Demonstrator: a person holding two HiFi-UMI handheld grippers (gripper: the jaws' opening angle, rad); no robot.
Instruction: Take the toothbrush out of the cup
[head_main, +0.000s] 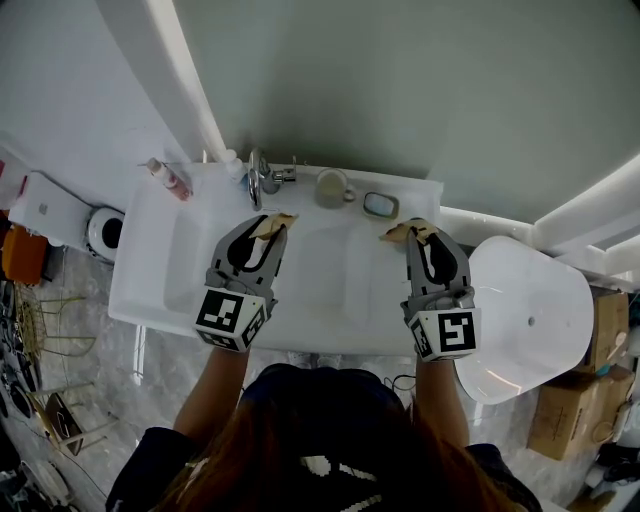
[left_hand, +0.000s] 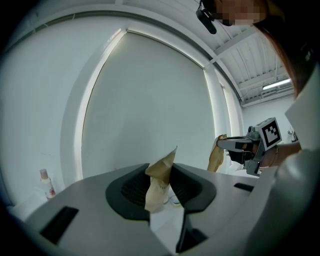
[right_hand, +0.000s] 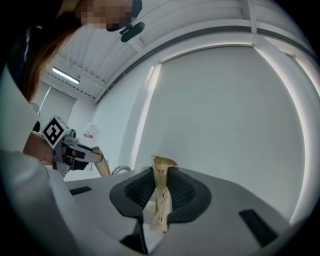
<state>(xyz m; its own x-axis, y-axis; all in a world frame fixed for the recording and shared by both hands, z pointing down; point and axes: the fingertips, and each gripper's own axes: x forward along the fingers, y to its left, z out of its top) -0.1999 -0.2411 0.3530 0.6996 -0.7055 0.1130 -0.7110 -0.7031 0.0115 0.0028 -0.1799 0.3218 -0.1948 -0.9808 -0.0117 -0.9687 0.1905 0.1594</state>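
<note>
A beige cup (head_main: 333, 187) stands on the back ledge of the white sink (head_main: 150, 290), right of the faucet (head_main: 262, 176); I cannot make out a toothbrush in it. My left gripper (head_main: 272, 226) hovers over the basin, shut on a piece of brown paper (left_hand: 159, 181). My right gripper (head_main: 415, 232) is level with it further right, shut on a second brown paper strip (right_hand: 160, 200). Each gripper view shows the other gripper with its paper: the right one (left_hand: 223, 145), the left one (right_hand: 95, 156).
A small pink-capped bottle (head_main: 170, 179) lies on the ledge's left end, and a small oval dish (head_main: 380, 205) sits right of the cup. A white toilet lid (head_main: 530, 320) is at the right. Cardboard boxes (head_main: 575, 410) stand on the floor beyond it.
</note>
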